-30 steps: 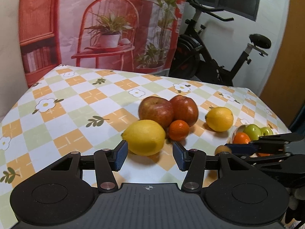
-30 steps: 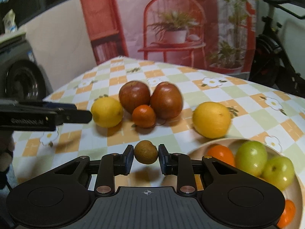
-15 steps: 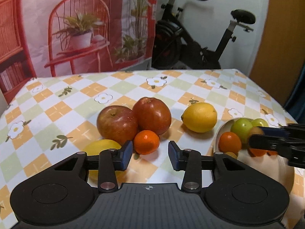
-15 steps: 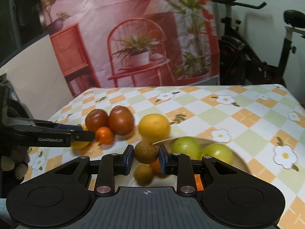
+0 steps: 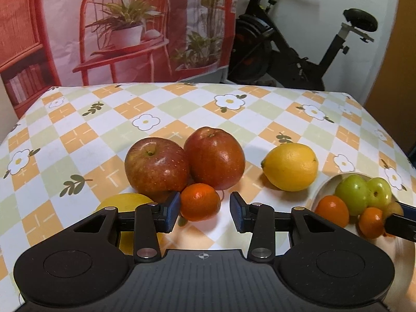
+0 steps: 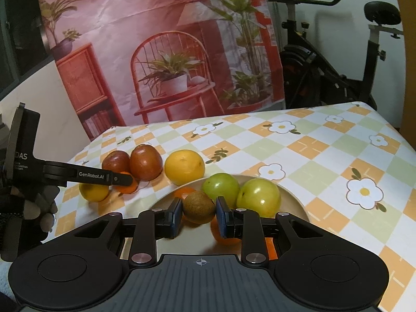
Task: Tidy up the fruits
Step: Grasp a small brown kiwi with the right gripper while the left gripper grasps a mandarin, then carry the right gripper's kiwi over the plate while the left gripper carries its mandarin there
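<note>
Kiwi [image 6: 199,207] pinched between right gripper [image 6: 199,217] fingers [image 6: 175,217], above bowl [image 6: 293,202]

A checked tablecloth [image 5: 182,109] — orange, green and white squares with printed daisies — covered the surface ahead of both grippers. Beyond its far edge hung a printed backdrop [image 6: 161,52] showing a red chair and potted plants. A black exercise bike [image 5: 299,49] stood farther back, ahead and right — against a white wall.

Table [image 5: 182,109] is checkered orange, pale green and white with little daisies. Two dark red apples [image 5: 214,157], yellow lemons [image 5: 290,166], green fruit [image 6: 258,196], brown kiwi [image 6: 199,207], blue-padded black fingers [image 5: 171,212].
</note>
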A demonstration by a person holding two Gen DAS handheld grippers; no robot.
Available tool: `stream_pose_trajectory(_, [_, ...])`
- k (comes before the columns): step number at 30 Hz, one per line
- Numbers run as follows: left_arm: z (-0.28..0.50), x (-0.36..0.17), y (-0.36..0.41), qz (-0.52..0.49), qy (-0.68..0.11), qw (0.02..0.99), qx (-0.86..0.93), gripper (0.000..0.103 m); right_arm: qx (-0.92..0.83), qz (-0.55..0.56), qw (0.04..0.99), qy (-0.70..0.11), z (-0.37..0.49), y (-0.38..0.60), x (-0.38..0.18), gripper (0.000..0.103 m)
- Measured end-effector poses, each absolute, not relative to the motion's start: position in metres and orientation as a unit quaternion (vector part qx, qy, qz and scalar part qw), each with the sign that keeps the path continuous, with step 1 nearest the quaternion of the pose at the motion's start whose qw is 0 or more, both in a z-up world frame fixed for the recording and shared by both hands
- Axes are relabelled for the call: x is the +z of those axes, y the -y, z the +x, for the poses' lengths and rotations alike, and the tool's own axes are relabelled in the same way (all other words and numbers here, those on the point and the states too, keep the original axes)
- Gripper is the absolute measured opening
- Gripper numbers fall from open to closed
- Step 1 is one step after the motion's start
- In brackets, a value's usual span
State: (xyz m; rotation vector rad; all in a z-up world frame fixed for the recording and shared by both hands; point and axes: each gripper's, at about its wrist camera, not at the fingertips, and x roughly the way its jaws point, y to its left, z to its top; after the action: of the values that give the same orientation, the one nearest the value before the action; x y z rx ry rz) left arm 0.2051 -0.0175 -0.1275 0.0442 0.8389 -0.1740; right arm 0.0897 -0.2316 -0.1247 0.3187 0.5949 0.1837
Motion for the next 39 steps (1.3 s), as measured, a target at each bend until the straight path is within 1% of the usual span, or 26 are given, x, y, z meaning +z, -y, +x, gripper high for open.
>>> stream_pose_trajectory(13, [0.206, -0.128, 0.026, 0.047, -0.408, 0.910, -0.056, 0.044, 0.087, 0.164, 0.938, -0.292, 0.085, 0.238, -0.125, 0.026])
stream_pose_trajectory(16, [0.204, -0.128, 0.027, 0.059, -0.405, 0.911, -0.052, 0.038, 0.086, 0.164, 0.938, -0.293, 0.085, 0.239, -0.126, 0.026])
stream_pose_trajectory(31, [0.171, -0.125, 0.025, 0.027, -0.434, 0.894, -0.112, 0.038, 0.080, 0.162, 0.939, -0.294, 0.083, 0.244, -0.125, 0.026])
stream_pose_trajectory(39, [0.170, -0.127, 0.024, 0.028, -0.447, 0.886, -0.118, 0.039, 0.081, 0.159, 0.939, -0.294, 0.083, 0.242, -0.125, 0.026])
